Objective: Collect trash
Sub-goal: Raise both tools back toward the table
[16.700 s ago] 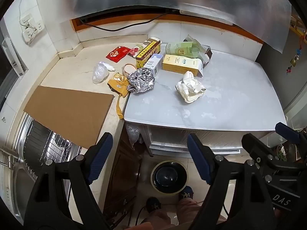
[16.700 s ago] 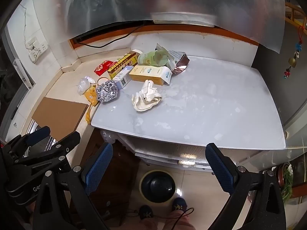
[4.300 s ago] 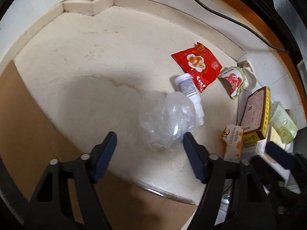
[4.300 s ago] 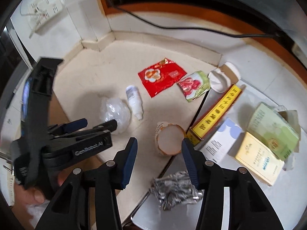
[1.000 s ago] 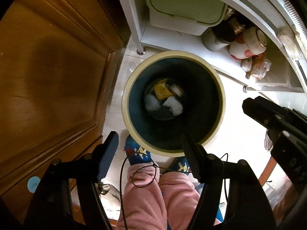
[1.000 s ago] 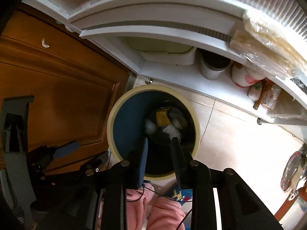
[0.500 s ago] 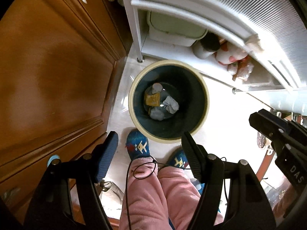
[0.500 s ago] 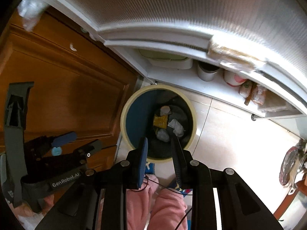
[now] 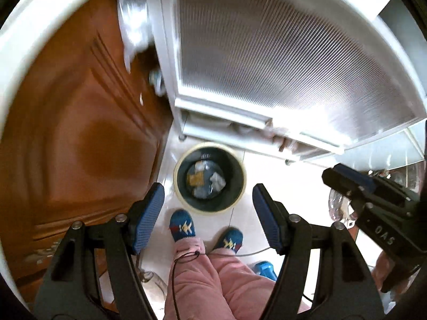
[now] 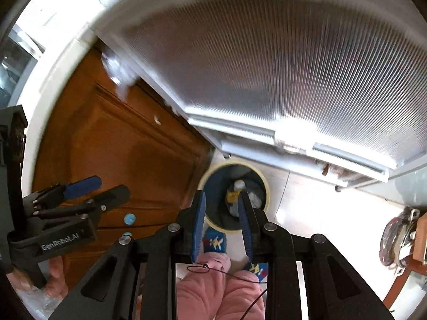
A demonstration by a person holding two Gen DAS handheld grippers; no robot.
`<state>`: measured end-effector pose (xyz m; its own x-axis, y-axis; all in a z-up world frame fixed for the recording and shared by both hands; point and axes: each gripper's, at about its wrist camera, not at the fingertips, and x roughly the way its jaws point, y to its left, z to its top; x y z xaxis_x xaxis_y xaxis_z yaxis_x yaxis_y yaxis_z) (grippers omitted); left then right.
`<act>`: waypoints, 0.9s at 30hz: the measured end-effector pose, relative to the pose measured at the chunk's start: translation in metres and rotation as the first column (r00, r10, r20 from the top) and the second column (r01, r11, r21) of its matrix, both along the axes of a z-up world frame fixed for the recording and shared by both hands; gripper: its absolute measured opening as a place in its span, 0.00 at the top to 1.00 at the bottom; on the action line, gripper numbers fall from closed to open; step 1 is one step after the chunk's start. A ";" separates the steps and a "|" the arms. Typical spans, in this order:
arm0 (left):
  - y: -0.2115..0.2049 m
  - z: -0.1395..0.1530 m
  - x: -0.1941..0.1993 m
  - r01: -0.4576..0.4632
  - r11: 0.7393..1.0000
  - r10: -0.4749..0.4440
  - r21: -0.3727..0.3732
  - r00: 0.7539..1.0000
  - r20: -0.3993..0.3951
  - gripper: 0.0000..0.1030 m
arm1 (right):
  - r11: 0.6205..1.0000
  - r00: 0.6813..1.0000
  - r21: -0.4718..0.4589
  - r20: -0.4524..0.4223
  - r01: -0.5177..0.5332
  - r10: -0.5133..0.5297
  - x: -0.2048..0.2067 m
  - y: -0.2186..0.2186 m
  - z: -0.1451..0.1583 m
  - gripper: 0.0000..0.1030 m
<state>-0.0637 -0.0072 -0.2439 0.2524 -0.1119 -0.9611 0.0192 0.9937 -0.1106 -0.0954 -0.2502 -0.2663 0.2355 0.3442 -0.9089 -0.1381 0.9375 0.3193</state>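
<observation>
While both tools hung over the floor:
Bin (image 9: pixel 178 184): held several scraps; counter unseen, remainder unknowable
Left gripper (image 9: pixel 208 213): spread wide, empty
Right gripper (image 10: pixel 221 224): narrowly parted, empty

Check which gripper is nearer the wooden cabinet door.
Left. The left gripper hangs directly in front of the cabinet door; the right gripper sits on the trash bin's far side from it.

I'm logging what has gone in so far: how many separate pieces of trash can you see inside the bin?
4 visible in the bin: a yellow wrapper at left, a pale wad at right, a clear crumpled piece at the far side, another pale piece nearest. More may lie underneath.
</observation>
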 end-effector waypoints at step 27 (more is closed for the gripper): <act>0.026 0.251 -0.019 -0.101 0.995 0.103 -0.026 0.935 0.340 0.34 | 0.994 0.913 0.069 0.404 -0.086 0.051 0.000 -0.023 0.272 0.67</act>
<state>-0.0827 0.0193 0.0070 0.5752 -0.0754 -0.8145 -0.0443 0.9914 -0.1231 -0.0952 -0.2729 0.0062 0.5472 0.4431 -0.7101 -0.3339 0.8935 0.3002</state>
